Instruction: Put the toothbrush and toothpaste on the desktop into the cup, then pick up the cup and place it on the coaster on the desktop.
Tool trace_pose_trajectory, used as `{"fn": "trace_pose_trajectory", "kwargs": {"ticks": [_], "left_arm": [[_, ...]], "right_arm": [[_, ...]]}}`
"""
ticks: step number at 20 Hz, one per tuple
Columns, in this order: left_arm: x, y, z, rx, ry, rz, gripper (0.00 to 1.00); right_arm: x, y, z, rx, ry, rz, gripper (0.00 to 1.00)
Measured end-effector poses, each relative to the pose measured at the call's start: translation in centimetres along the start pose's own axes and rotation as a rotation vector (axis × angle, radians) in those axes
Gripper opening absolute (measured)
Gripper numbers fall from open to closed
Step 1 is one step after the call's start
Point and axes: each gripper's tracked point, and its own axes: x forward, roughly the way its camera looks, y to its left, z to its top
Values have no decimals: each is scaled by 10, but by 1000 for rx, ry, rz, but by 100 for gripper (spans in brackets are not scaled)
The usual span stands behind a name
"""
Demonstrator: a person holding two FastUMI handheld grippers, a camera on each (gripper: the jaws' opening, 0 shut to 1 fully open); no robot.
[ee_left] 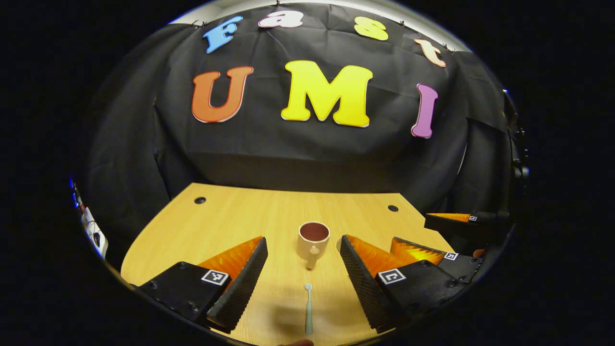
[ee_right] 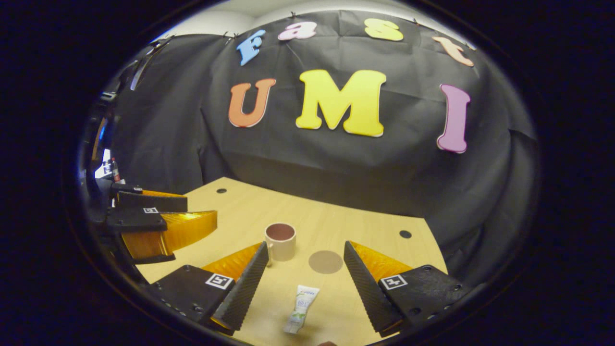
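Desk: pale wood-grain top, smooth, with round dark holes near its far corners.
Left gripper: fingers spread wide apart, ridged inner faces, holding nothing; the toothbrush lies between them.
Right gripper: fingers wide apart, ribbed inner faces, empty; the toothpaste lies between them.
Cup: cream glossy mug, upright at mid-desk, handle toward the left gripper view's camera; dark reddish inside, nothing seen in it.
Coaster: flat brown disc, bare, just beside the cup.
Toothpaste: small soft white tube, lying flat.
Toothbrush: thin pale stick, flat on the desk, near the cup's handle.
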Motion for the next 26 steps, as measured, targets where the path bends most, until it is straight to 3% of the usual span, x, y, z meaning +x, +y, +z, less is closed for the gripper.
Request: {"fn": "trace_pose_trajectory", "kwargs": {"ticks": [1,3,12,14,17,19,26], "left_arm": [[4,0,-12,-16,46,-16,100],[11,2,-35,-37,138,-28,97],[42,9,-110,-96,475,-12,99],[45,7,-124,-117,535,-18,99],[50,1,-141,-178,623,-27,99],[54,1,-157,-196,689,-19,99],[54,0,-200,-225,884,14,99]], "right_arm": [[5,0,-11,10,49,4,95],[17,0,-33,37,136,10,94],[54,-18,-131,106,519,-20,93],[57,-19,-140,115,574,-15,91],[63,-19,-157,122,636,-10,77],[67,-17,-167,130,677,-5,80],[79,-13,-189,170,782,-24,72]]}}
